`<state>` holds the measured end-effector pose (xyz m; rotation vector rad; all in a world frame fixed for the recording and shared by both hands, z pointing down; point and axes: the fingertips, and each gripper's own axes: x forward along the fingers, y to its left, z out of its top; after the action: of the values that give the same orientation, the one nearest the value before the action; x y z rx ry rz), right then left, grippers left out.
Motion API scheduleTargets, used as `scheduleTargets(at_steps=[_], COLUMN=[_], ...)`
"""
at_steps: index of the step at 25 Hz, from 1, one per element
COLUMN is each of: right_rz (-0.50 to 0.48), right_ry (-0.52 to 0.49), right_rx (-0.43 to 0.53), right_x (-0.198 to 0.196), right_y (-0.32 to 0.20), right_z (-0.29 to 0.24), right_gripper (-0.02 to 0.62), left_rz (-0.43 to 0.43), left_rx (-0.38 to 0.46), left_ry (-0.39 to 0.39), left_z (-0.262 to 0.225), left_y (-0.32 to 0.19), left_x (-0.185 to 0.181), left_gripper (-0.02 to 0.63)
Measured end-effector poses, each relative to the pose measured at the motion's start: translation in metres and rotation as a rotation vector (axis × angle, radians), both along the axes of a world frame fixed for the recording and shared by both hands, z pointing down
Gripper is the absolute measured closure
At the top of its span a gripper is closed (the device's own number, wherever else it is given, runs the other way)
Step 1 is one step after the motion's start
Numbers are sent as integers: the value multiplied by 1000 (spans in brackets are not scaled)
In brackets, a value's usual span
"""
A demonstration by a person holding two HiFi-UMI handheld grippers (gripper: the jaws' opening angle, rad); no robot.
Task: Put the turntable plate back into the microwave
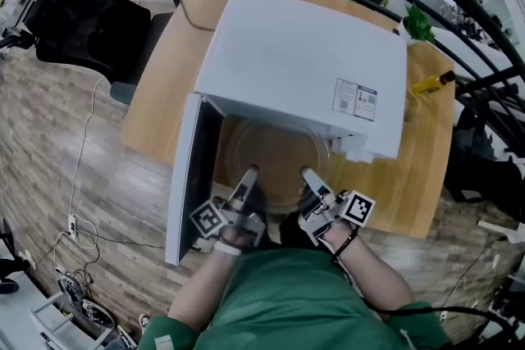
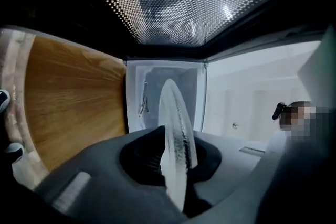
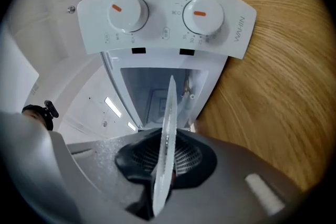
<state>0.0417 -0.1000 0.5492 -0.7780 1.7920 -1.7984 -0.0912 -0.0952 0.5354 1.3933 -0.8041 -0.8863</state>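
Pointing level toward open microwave (image 1: 303, 61), left hand-held gripper (image 1: 248, 174), right hand-held gripper (image 1: 308, 174) each pinch turntable plate (image 1: 275, 153) edge.

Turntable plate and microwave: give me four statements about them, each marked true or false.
1. The microwave has its door open. True.
2. Only the left gripper grips the turntable plate. False: the right gripper is also shut on its edge.
3. The turntable plate rests flat on the table. False: both grippers hold it at the microwave's opening.
4. The microwave's front carries two dials. True.
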Motion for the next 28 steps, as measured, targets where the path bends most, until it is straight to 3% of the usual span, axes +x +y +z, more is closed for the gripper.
scheduleTargets(at_steps=[7, 28], right_rz=[71, 104], right_ry=[30, 67], right_rx=[6, -7], right_x=[4, -2], right_y=[-24, -65], right_z=[30, 78], right_gripper=[558, 557], left_rz=[25, 6], left_rx=[8, -41], left_ry=[-13, -9], left_z=[25, 81], left_y=[-30, -79], left_x=[3, -2], left_gripper=[571, 574])
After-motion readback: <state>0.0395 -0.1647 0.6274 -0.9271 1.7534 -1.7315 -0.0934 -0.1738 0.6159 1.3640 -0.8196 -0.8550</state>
